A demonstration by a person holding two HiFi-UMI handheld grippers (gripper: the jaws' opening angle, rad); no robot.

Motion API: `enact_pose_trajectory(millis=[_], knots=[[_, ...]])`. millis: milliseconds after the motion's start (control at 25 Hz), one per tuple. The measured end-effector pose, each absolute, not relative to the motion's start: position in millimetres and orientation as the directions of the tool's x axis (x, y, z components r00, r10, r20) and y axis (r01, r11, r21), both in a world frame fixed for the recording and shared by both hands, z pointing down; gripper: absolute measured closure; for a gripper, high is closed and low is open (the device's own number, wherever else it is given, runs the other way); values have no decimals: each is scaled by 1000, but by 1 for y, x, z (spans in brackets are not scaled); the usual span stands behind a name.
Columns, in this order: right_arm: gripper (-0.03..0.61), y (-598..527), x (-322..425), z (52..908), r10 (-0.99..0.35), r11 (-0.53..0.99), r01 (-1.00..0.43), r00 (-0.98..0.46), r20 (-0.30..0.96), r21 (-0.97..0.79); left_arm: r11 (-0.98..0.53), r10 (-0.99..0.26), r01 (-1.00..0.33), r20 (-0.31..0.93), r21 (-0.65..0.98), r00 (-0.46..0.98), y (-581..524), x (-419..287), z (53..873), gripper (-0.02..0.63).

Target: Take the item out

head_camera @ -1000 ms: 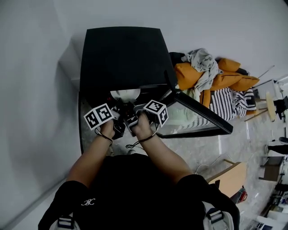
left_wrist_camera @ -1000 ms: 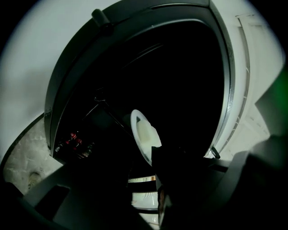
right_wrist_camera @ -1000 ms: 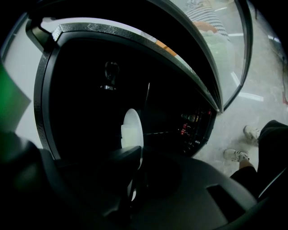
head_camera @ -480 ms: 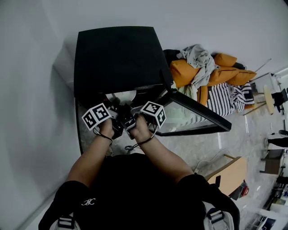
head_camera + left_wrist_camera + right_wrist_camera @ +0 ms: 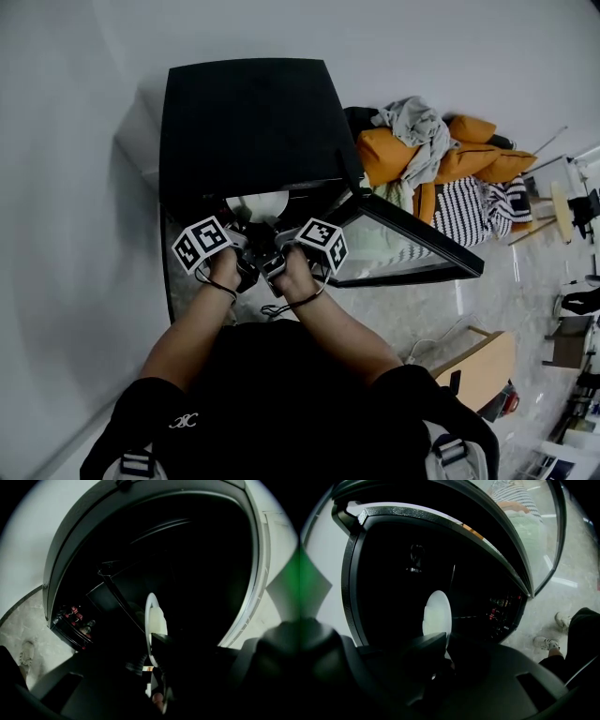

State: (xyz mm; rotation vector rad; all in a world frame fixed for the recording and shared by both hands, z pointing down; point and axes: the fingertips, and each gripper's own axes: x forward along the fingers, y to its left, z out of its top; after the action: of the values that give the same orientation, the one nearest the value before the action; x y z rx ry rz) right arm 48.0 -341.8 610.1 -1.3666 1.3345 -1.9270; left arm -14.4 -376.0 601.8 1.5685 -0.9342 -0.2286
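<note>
A white plate lies inside a black oven whose glass door swings open to the right. Both grippers reach into the oven's mouth, side by side at the plate's near rim. In the left gripper view the plate shows edge-on, and my left gripper is closing with the rim between its jaws. My right gripper has its jaws nearly together on the lower rim of the plate. In the head view, hands and marker cubes hide the fingertips of the left gripper and the right gripper.
The oven stands on the floor against a white wall at the left. A pile of orange and striped cushions with clothes lies right of the door. A wooden piece of furniture is at the lower right. A person's shoe rests on the floor.
Both grippers stay at the oven's mouth by the plate. The hands sit a little closer together than a second ago. The plate has not visibly moved.
</note>
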Motion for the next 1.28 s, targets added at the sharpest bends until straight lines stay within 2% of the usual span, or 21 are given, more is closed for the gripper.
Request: enact_pose_trajectory(millis=[560, 800, 920, 1040, 1160, 1280], knots=[[551, -324, 34, 607, -762, -401, -205, -467, 449, -893, 143, -703, -290, 303, 946, 644, -359, -28, 604, 594], [551, -308, 34, 594, -753, -323, -259, -513, 413, -910, 157, -710, -284, 308, 946, 633, -353, -35, 603, 594], [551, -301, 40, 582, -771, -217, -373, -502, 393, -902, 174, -704, -275, 315, 946, 637, -347, -38, 605, 595], [569, -297, 51, 564, -815, -65, -587, -436, 383, -807, 177, -697, -265, 311, 948, 647, -339, -41, 601, 594], [569, -290, 64, 545, -873, 76, -836, -319, 368, -544, 175, -690, -254, 302, 951, 658, -332, -43, 597, 595], [571, -282, 70, 523, -926, 169, -953, -241, 292, -250, 168, -677, -252, 298, 953, 673, -324, -45, 592, 594]])
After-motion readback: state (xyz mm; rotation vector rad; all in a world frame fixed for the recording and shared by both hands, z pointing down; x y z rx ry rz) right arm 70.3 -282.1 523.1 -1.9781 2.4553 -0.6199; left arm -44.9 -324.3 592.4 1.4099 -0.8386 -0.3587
